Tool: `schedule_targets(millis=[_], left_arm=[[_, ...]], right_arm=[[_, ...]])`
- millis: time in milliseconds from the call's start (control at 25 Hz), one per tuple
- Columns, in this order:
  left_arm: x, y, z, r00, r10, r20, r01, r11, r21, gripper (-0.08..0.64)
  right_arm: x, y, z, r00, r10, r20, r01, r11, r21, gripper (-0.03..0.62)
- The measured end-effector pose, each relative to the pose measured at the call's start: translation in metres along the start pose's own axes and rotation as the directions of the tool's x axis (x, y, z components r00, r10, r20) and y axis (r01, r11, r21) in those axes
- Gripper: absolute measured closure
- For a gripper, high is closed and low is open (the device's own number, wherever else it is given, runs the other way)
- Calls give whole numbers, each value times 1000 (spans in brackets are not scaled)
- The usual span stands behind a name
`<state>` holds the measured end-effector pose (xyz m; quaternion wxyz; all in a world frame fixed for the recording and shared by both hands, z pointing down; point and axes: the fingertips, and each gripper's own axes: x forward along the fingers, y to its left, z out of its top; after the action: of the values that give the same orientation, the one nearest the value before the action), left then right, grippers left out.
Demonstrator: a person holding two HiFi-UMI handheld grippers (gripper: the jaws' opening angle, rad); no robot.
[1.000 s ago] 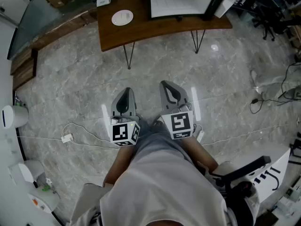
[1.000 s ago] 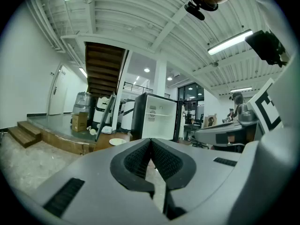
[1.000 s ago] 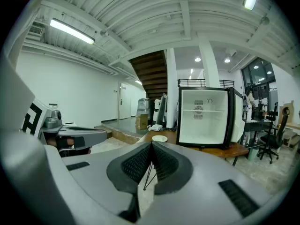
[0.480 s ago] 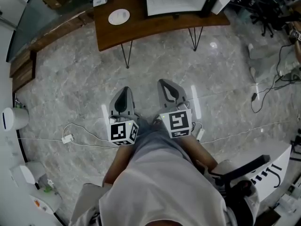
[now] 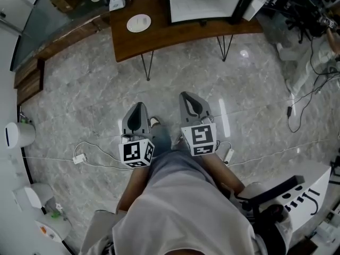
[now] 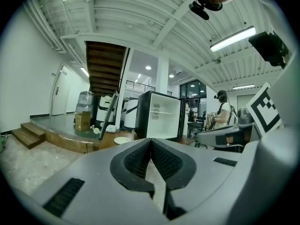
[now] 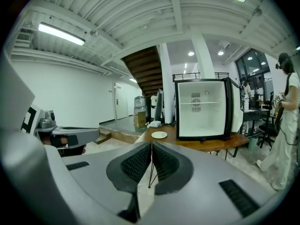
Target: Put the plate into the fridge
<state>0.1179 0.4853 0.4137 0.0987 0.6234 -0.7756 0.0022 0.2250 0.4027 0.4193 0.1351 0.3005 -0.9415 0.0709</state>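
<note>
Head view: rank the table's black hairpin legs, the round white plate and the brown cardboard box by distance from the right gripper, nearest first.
1. Black hairpin legs, just ahead of the right gripper.
2. Round white plate, on the table, ahead-left.
3. Brown cardboard box, far left, beyond the table.

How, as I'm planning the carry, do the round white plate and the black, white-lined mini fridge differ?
The round white plate is small and shallow; the black, white-lined mini fridge is far larger and boxy. The plate lies flat; the fridge stands upright, door open. Both rest on the brown wooden table.
</note>
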Motion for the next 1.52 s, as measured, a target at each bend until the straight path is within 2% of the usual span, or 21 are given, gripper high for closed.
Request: schedule_targets(millis=[200, 400, 600, 800, 960, 1240, 1520], left_arm=[[40, 52, 4, 1000, -4, -4, 4, 1000, -18, 541], [102, 106, 31, 999, -39, 24, 39, 999, 3, 541], [169, 174, 59, 996, -89, 30, 89, 996, -4, 541], [222, 264, 90, 995, -96, 40, 98, 994, -50, 541], [247, 321, 104, 995, -93, 36, 94, 995, -33, 541], [309, 360, 87, 993, -115, -17, 114, 991, -75, 541], [412, 355, 66, 990, -123, -75, 118, 991, -61, 541]], right_arm=[[56, 26, 6, 999, 44, -22, -45, 999, -15, 574], [127, 49, 29, 996, 77, -40, -78, 996, -34, 574], [220, 63, 63, 999, 33, -40, -34, 998, -47, 574], [314, 86, 104, 999, 11, -45, -14, 998, -64, 574], [369, 104, 126, 999, -18, -37, 16, 998, -55, 574], [426, 98, 119, 994, -42, -103, 38, 999, -39, 574], [489, 40, 112, 991, -12, -137, 8, 999, -34, 574]])
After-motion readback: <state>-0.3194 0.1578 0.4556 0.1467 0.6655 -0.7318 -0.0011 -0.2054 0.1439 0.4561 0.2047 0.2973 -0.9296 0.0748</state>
